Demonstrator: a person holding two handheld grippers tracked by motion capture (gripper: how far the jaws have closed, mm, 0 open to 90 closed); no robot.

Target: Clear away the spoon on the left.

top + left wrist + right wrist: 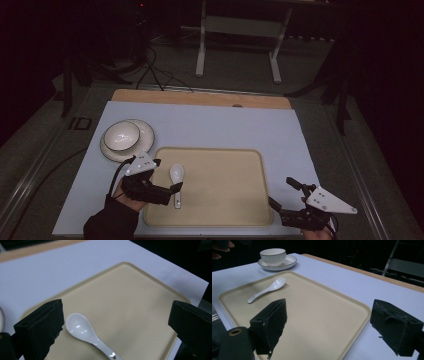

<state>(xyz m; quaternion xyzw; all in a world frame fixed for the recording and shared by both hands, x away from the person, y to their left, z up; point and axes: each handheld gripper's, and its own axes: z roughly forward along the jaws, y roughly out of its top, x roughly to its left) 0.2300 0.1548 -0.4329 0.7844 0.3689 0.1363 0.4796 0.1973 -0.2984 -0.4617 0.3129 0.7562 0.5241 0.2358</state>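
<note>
From the high view, the left tool (176,186) sits at the near left corner of the beige tray (220,210), its jaws spread wide around the handle end of the white spoon (177,180), which lies on the tray's left part with its bowl pointing away from the person; the spread suggests either a grasp being set up or a release just made, and I cannot tell which. The right tool (280,200) waits off the tray's near right corner, jaws wide, holding nothing, likely parked out of the way. A white bowl (121,135) stands on a saucer (145,131) on the desk (210,125), just beyond the tray's left corner. The left gripper view brings the spoon (87,333) close: it lies flat on the tray (130,302), nearer one pad, touching neither, which the overhead angle leaves uncertain. The right gripper view gives the low side look, showing the spoon (265,291) resting unlifted and the bowl (273,255) upright in its saucer (287,263).
</note>
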